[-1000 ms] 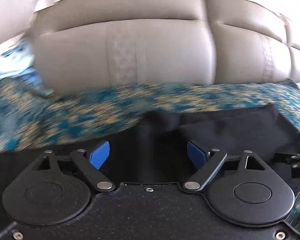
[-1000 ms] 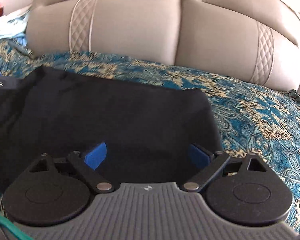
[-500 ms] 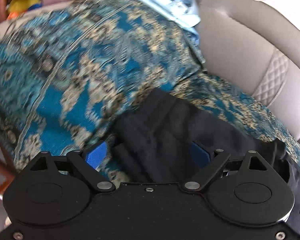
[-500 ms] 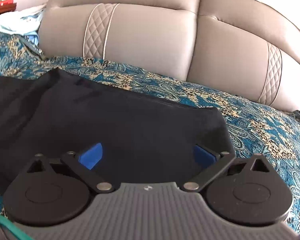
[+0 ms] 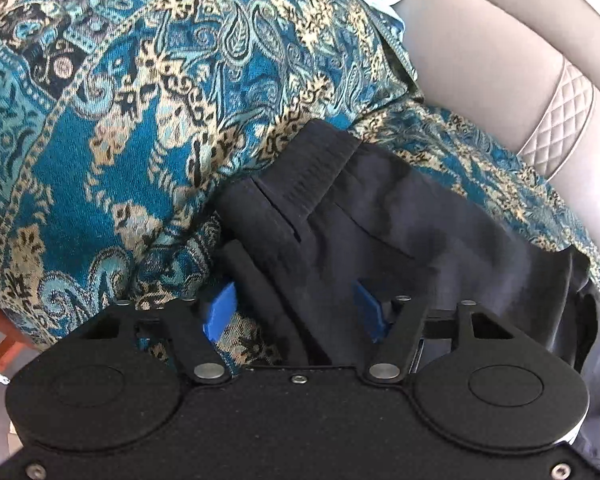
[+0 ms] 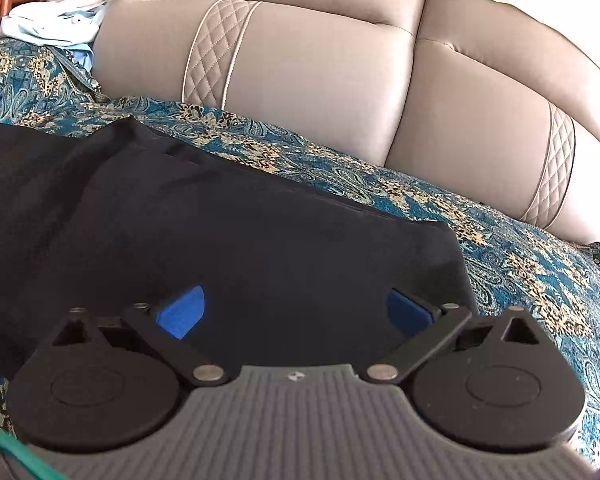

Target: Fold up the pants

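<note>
A: On a sofa draped in a teal paisley throw (image 5: 112, 128), we hold our left gripper (image 5: 296, 312) wide, its blue pads straddling a bunched end of the black pants (image 5: 380, 220). That end lies directly ahead of the tongs, touching or nearly touching the inner side of each pad, ribbed band farthest forward.

B: And our right gripper (image 6: 296, 312) is spread wide too, holding nothing. The pants (image 6: 220, 240) lie flat beneath and ahead of it, their long axis running off to its left, with a squared end just beyond its right pad.

A: So we judge each hand already sits at its own end of the garment, with the left nearer to closing on cloth, since folds lie between its pads.

B: What we cannot make out: whether either set of pads presses the fabric or hovers above it. The black cloth swallows its own seams, and the tong bodies hide the near edge.

A: The beige sofa back (image 6: 300, 80) stands beyond, with pale blue laundry (image 6: 56, 24) far to the left.
</note>
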`<state>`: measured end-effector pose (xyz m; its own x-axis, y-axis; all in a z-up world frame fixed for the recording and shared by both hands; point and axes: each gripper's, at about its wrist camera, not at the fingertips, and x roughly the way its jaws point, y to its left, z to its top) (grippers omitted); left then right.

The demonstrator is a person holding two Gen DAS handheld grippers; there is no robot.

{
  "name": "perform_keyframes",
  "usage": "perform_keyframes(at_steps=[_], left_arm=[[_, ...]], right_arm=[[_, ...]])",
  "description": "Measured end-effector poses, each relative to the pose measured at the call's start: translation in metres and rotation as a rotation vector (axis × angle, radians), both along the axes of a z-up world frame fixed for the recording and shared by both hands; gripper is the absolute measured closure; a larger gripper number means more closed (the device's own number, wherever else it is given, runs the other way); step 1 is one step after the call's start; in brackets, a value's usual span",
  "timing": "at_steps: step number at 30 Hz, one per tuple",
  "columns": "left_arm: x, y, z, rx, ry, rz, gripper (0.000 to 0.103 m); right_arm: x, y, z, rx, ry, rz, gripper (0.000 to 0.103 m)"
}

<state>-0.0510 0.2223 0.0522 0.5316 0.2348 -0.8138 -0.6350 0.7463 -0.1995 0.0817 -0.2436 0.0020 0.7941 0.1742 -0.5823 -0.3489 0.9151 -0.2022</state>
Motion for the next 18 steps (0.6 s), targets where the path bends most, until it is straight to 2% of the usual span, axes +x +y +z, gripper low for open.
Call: perform_keyframes(at_steps=[2, 5, 7, 8, 9, 12, 14, 18], left_arm=[[0.003, 0.003, -0.006, -0.013, -0.015, 0.007, 0.036], [0.016, -0.002, -0.013, 0.028, -0.027, -0.007, 0.030], [0.021, -0.008, -0.014, 0.096, -0.011, 0.004, 0.045], [0.022, -0.012, -0.013, 0.145, -0.004, 0.016, 0.072], [0.022, -0.014, -0.010, 0.181, -0.011, 0.017, 0.084], [0.013, -0.022, 0.008, 0.197, -0.113, -0.001, 0.090], [0.011, -0.035, 0.025, 0.238, -0.169, -0.032, 0.091], [0.025, -0.072, 0.056, 0.263, -0.268, -0.149, 0.091]], right_arm=[[0.001, -0.001, 0.000, 0.006, 0.005, -0.001, 0.000], [0.001, -0.001, 0.000, 0.014, 0.012, -0.004, 0.000], [0.001, -0.001, 0.000, 0.023, 0.019, -0.002, 0.000], [0.001, -0.001, 0.000, 0.027, 0.021, -0.001, 0.000], [0.001, -0.002, 0.000, 0.029, 0.022, 0.001, 0.000], [0.001, -0.003, 0.002, 0.035, 0.015, -0.003, 0.000], [0.002, -0.006, 0.004, 0.056, 0.017, -0.012, 0.000], [0.007, -0.018, 0.012, 0.144, 0.032, -0.049, 0.000]])
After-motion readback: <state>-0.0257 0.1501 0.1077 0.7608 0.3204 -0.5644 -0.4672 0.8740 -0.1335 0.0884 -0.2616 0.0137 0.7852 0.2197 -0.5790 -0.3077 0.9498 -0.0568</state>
